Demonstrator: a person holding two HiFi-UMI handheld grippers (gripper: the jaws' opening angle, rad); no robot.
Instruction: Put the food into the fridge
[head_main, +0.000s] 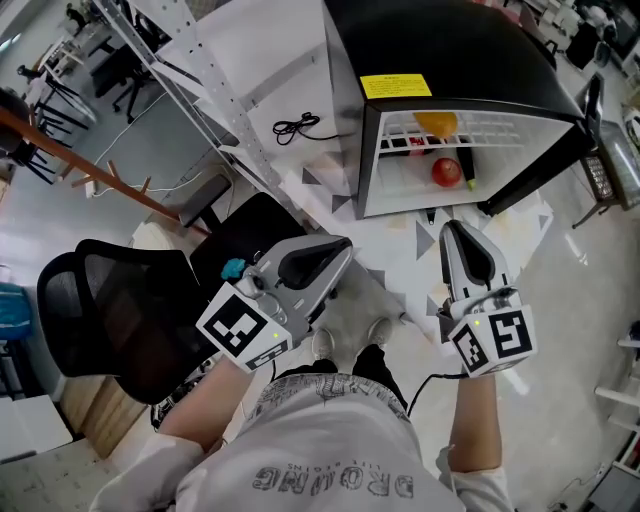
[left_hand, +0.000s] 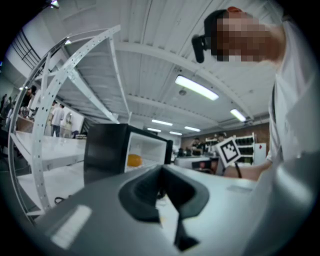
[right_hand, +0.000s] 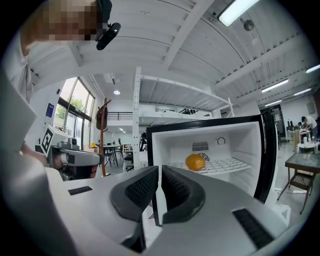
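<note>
A black mini fridge (head_main: 450, 60) stands open on the floor ahead of me. An orange (head_main: 437, 123) lies on its upper wire shelf and a red round fruit (head_main: 446, 172) sits below it. My right gripper (head_main: 451, 228) points at the fridge opening from a short way off, jaws shut with nothing between them. My left gripper (head_main: 347, 244) is held lower left, also shut and empty. The right gripper view shows the orange (right_hand: 195, 161) just past the closed fingertips (right_hand: 150, 182). In the left gripper view the fridge (left_hand: 102, 150) and orange (left_hand: 133, 160) lie beyond the jaws.
The fridge door (head_main: 540, 165) hangs open to the right. A black mesh office chair (head_main: 110, 310) stands close at my left. A white perforated shelving post (head_main: 190, 60) and a black cable (head_main: 297, 126) are left of the fridge. A small table (right_hand: 302, 165) stands far right.
</note>
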